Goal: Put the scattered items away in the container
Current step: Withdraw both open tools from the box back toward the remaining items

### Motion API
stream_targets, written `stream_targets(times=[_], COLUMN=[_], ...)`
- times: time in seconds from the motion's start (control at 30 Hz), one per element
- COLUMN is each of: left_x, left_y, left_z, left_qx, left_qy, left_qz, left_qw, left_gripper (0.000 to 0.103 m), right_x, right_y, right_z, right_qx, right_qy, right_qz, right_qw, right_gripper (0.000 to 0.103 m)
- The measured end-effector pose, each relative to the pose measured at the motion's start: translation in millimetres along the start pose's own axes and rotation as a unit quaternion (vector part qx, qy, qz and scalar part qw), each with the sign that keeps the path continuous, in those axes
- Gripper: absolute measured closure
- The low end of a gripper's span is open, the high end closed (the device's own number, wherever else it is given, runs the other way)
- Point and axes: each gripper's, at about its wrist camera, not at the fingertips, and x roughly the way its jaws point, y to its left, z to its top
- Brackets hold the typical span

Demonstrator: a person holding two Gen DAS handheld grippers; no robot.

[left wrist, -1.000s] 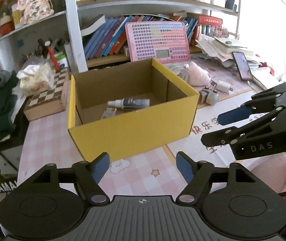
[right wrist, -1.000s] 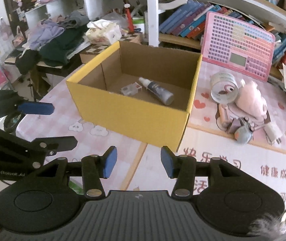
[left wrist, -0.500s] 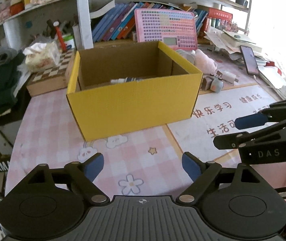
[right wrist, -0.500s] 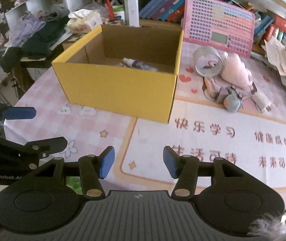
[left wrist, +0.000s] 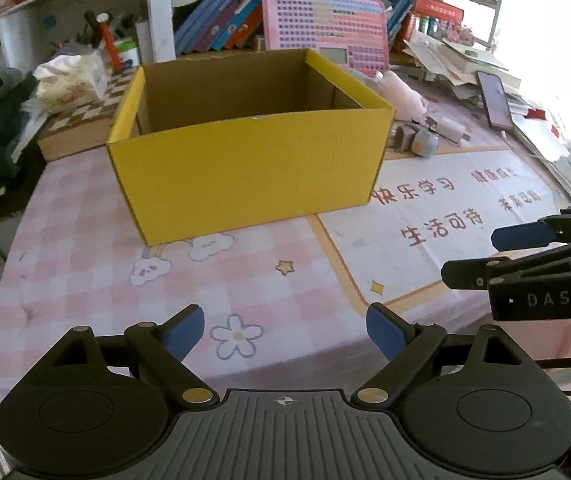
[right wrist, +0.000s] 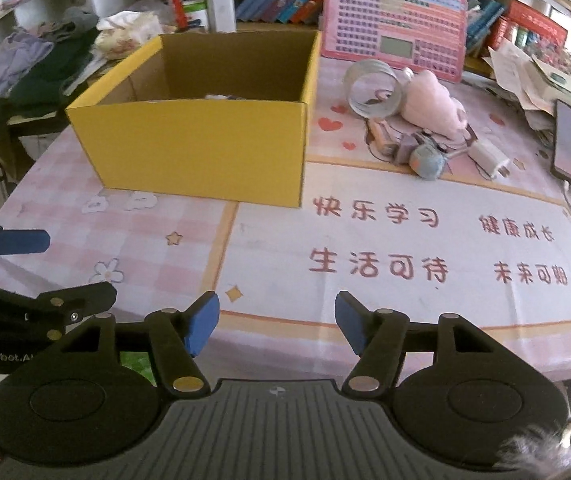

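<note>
Left wrist view: the left gripper (left wrist: 285, 330), fingers spread and empty after just opening, hangs before the yellow corrugated cardboard box (left wrist: 245, 168).

Right wrist view: the right gripper (right wrist: 277, 326), likewise just opened, nothing between. Right of the box lie a soft pink plush (right wrist: 433, 106) and a glossy tape roll (right wrist: 373, 90); a clumsy reach could roll the tape off the counter (right wrist: 385, 240).

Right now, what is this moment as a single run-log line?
left gripper: opening, empty | right gripper: opening, empty | yellow box: on table | plush toy, charger: outside, right of box
</note>
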Motion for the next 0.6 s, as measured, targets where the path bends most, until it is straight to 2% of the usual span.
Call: stream_targets(times=[0.6], left_x=[17], left_y=[-36], left_z=[13], left_qx=[0.033], left_qy=[0.007], left_qz=[-0.038], left_qw=[0.9987], left_gripper=[0.013], right_x=[-4], right_y=[-34], right_z=[-5], right_qx=[0.018], right_qy=[-0.001], right_qz=[-0.032], right_qw=[0.999], right_gripper=[0.035])
